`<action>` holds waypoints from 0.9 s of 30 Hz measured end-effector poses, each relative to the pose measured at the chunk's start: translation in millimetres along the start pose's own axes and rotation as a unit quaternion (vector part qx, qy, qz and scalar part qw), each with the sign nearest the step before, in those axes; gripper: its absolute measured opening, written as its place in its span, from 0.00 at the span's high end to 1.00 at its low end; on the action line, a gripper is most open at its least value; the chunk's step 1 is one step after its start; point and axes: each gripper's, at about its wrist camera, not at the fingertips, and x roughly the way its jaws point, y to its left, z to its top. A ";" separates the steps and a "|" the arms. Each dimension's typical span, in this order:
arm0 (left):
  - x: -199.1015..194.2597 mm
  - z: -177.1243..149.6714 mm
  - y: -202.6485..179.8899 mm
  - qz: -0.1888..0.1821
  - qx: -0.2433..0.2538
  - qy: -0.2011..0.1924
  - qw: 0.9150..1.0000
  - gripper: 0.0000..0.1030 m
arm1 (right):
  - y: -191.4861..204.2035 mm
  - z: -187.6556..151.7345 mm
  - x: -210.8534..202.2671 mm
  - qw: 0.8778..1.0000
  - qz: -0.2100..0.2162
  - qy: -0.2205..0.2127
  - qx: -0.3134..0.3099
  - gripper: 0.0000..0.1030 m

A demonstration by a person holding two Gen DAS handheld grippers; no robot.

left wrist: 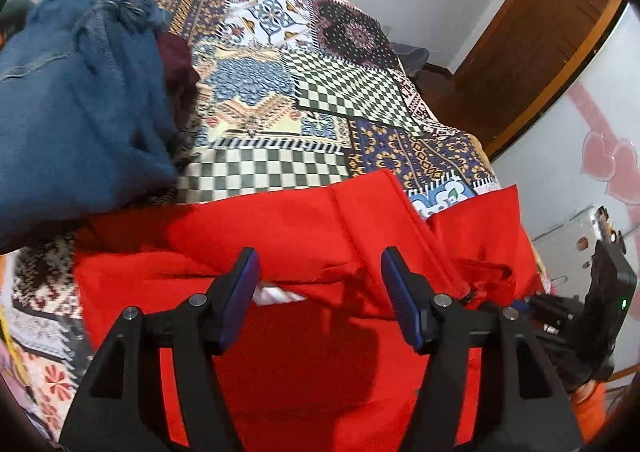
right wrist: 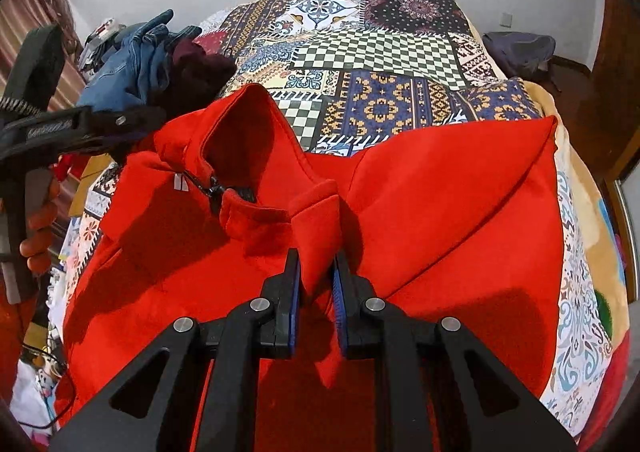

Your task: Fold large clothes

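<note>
My left hand-held gripper (left wrist: 320, 272) fills the lower middle of its own view, angled downward, its blue pads standing well apart with nothing pinched between them. My right hand-held gripper (right wrist: 316, 272) sits low in the centre of its view, also angled down, its jaws nearly together and clamped on a fold of the red garment (right wrist: 440, 212). At the left edge of the right view, my fingers (right wrist: 38, 228) curl around the left gripper's handle.
</note>
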 end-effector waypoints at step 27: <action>34.0 15.2 -34.4 0.071 0.049 -0.003 0.996 0.98 | 8.2 -2.4 -19.9 0.999 0.009 -0.035 -0.001 0.87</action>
